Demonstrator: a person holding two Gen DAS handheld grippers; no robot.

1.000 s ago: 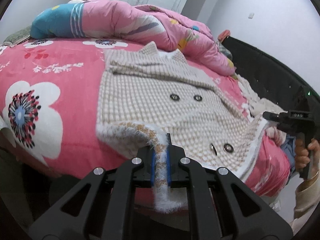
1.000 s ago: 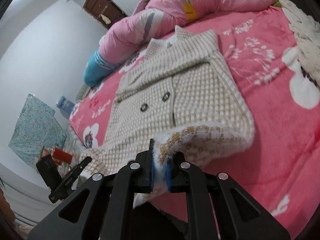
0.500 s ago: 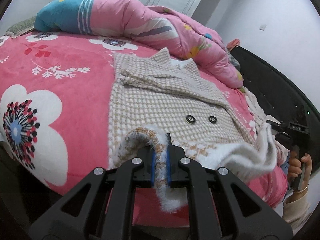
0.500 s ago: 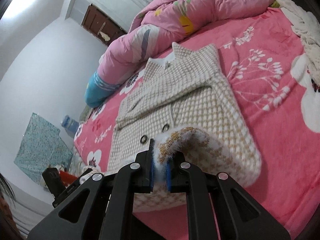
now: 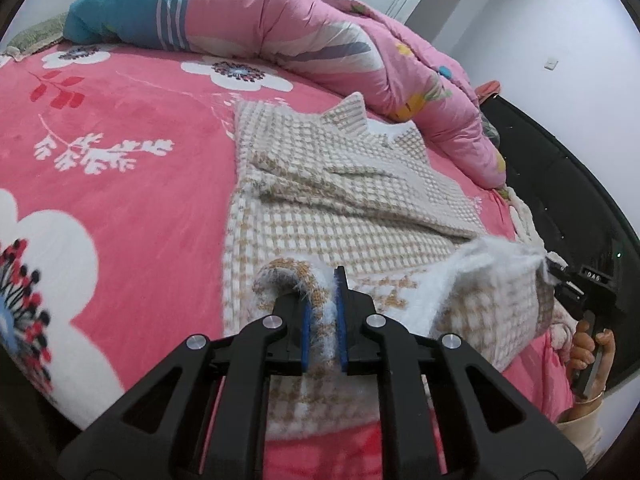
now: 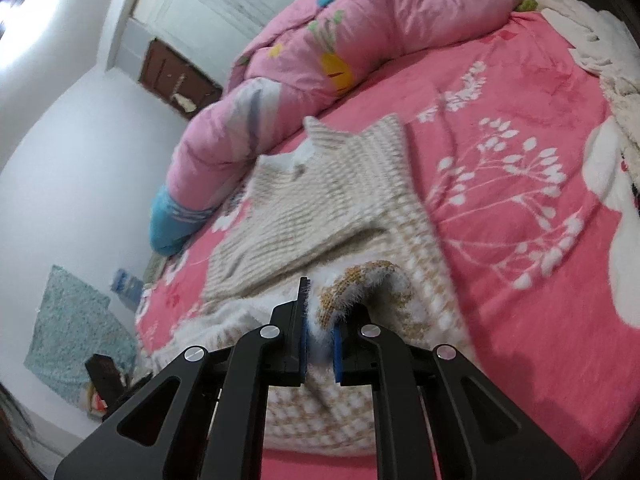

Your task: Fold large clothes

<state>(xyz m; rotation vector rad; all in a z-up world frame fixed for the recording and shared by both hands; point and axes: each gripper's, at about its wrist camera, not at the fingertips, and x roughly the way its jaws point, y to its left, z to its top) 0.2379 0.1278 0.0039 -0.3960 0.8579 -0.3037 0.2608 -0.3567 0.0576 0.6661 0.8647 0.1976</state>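
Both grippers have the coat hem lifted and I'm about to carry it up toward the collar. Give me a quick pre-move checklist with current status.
1. Left gripper shut on the coat hem: ok, fuzzy fabric sits between the blue pads.
2. Right gripper shut on the other hem corner: ok, fabric is pinched.
3. Hem lifted evenly between the grippers: cannot tell; the span sags in the left wrist view.
4. Collar flat: ok, its points lie spread on the bedspread.
5. Sleeves folded across the chest: ok, they lie on the coat.
6. Landing area clear of the pink quilt: ok, the quilt lies behind the collar.
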